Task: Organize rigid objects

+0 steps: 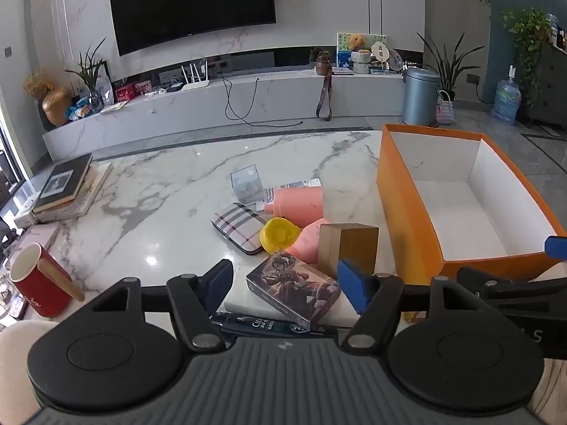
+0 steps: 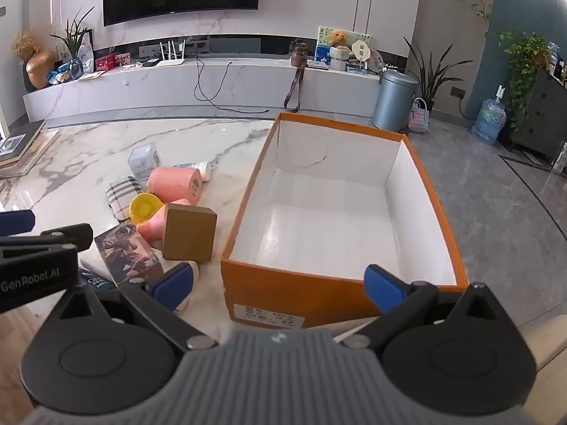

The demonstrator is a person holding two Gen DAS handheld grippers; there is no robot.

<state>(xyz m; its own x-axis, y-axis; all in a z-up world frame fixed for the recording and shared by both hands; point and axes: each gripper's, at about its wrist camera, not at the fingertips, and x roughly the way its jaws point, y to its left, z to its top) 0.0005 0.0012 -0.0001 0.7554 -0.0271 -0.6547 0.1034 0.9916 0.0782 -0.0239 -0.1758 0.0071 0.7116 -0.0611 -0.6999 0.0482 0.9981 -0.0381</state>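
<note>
The orange box is empty, so sorting appears not yet begun. Both the left gripper and right gripper are wide open, holding nothing. Between the left jaws lies an illustrated card box, long axis running diagonally from the left jaw toward the right. Beyond it sit a brown block and 2 pink bottles.

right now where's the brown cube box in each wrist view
Left wrist view: the brown cube box sits right of centre, just left of the orange box, with the art-printed card box in front of it.
Right wrist view: it sits left of centre, again against the orange box's left wall.
Shared landmark: the yellow lid, just left of the cube in both.
</note>
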